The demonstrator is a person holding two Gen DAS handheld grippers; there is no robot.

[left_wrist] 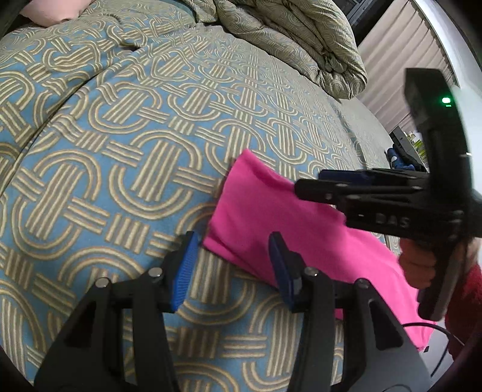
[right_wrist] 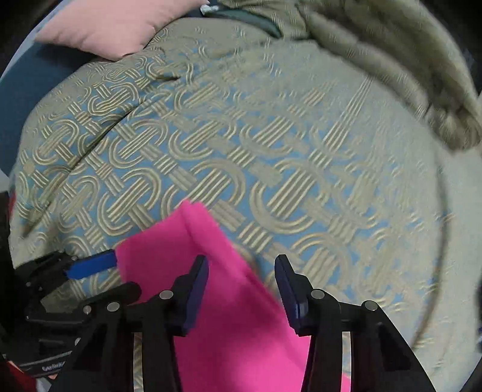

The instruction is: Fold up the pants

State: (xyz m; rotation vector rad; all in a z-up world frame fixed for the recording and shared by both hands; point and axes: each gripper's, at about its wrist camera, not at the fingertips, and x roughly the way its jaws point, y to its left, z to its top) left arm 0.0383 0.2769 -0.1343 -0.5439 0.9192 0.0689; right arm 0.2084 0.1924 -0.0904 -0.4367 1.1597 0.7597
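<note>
On the patterned bedspread (left_wrist: 126, 156), right in the middle, the pink pants (left_wrist: 271, 217) are lying as a narrow folded strip, so it's looking like at least one fold is already in. Both grippers are hanging over the pants with jaws apart and nothing pinched. The left gripper (left_wrist: 235, 265) is sitting just above the strip's near corner, with only bedspread between its blue pads. The right gripper (right_wrist: 241, 289) is hovering over the strip's other long edge, cloth below it but not clamped. I'm guessing what's left is folding the strip over on itself lengthwise, maybe twice, then tidying up.

Around the pants: a bunched-up quilt (left_wrist: 301, 39) is piled at the far side of the bedspread, well apart from the pants, and a pink pillow (right_wrist: 120, 24) is sitting beyond the pants at the far left corner. Nothing is really blocking the way, though the two grippers are working pretty close to each other.
</note>
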